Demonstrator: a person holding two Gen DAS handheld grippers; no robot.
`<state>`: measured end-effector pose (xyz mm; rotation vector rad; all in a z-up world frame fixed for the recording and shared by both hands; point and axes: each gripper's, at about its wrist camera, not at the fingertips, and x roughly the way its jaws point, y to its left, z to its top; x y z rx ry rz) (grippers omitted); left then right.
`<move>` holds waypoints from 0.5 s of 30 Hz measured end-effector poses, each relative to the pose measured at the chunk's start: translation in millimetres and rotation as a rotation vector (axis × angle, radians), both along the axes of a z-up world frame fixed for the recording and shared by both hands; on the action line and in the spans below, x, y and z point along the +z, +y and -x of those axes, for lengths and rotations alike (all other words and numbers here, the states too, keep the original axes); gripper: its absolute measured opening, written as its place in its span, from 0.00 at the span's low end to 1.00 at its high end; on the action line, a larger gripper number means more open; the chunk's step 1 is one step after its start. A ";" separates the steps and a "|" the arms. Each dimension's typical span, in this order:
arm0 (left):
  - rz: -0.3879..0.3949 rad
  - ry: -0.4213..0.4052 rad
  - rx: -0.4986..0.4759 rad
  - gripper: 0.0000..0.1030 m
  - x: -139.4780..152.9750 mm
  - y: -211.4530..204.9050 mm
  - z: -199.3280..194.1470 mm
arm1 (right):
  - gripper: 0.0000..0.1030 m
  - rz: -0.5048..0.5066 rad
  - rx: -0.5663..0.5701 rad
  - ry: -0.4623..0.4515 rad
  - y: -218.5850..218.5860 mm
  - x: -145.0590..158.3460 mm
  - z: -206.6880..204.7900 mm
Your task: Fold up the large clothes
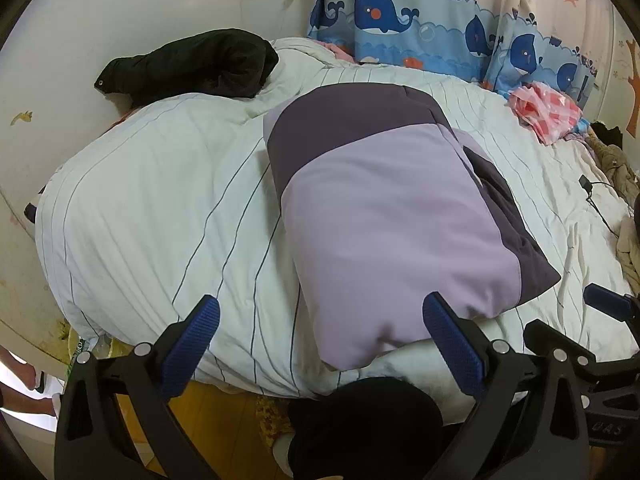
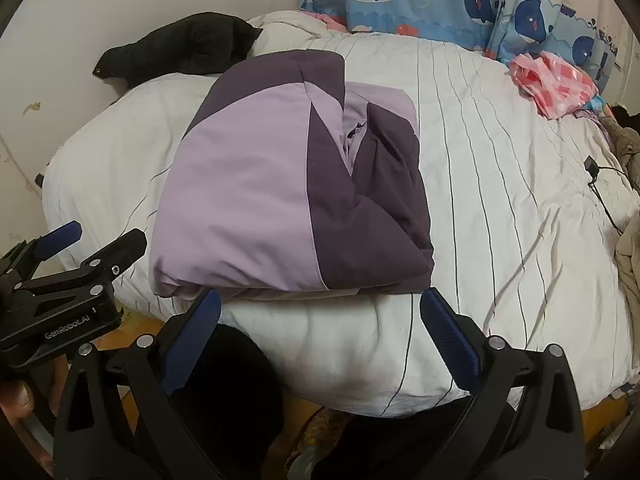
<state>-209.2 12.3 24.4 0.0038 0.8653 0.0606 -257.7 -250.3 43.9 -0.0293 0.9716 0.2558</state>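
Left wrist view: left tongs [image 1: 320,340] spread wide and empty, hovering at the near edge of the folded purple jacket [image 1: 384,216], which lies flat on the striped bed [image 1: 160,208], apparently released to let the fold settle. Right wrist view: right tongs [image 2: 320,328] likewise released, gripping nothing, just short of the jacket's near edge; black garment [image 2: 180,48] lying well apart by the wall.

A home bedroom: striped duvet [image 1: 160,208] on a bed, whale-print curtain [image 1: 400,20].
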 end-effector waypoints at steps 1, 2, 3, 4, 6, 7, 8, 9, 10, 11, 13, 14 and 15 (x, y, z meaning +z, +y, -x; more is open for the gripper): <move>0.000 0.000 0.000 0.94 -0.1 -0.1 -0.1 | 0.93 -0.003 0.001 0.003 -0.2 -0.6 -0.4; 0.000 0.000 0.000 0.94 -0.3 -0.5 -0.2 | 0.93 -0.003 0.003 0.005 -0.1 -1.0 -0.7; 0.000 0.000 0.001 0.94 -0.5 -0.5 0.0 | 0.93 -0.002 0.006 0.006 0.1 -1.5 -1.0; 0.001 -0.001 0.001 0.94 -0.7 -0.5 0.0 | 0.93 -0.002 0.007 0.007 0.5 -1.7 -1.0; 0.004 -0.002 0.001 0.94 -0.4 -0.1 -0.5 | 0.93 -0.006 0.010 0.010 0.9 -2.3 -1.3; 0.003 -0.002 0.002 0.94 -0.5 0.1 -0.8 | 0.93 -0.007 0.009 0.009 1.1 -2.4 -1.6; 0.004 -0.001 0.002 0.94 -0.5 0.3 -1.3 | 0.93 -0.008 0.009 0.009 1.2 -2.3 -1.6; 0.005 -0.001 0.002 0.94 -0.4 0.3 -1.7 | 0.93 -0.012 0.008 0.010 0.9 -2.4 -2.2; 0.004 -0.002 0.003 0.94 -0.3 0.1 -1.7 | 0.93 -0.013 0.008 0.011 0.4 -2.5 -2.6; 0.000 -0.001 0.005 0.94 -0.4 0.0 -1.5 | 0.93 -0.015 0.007 0.011 0.4 -2.6 -2.9; 0.000 -0.004 0.004 0.94 -0.4 0.2 -2.2 | 0.93 -0.017 0.007 0.011 -0.4 -2.9 -3.7; -0.001 -0.006 0.006 0.94 -0.1 0.5 -2.4 | 0.93 -0.019 0.008 0.011 -0.4 -2.8 -3.6; -0.004 -0.006 0.008 0.94 -0.3 0.7 -2.7 | 0.93 -0.022 0.008 0.012 -0.7 -3.0 -3.8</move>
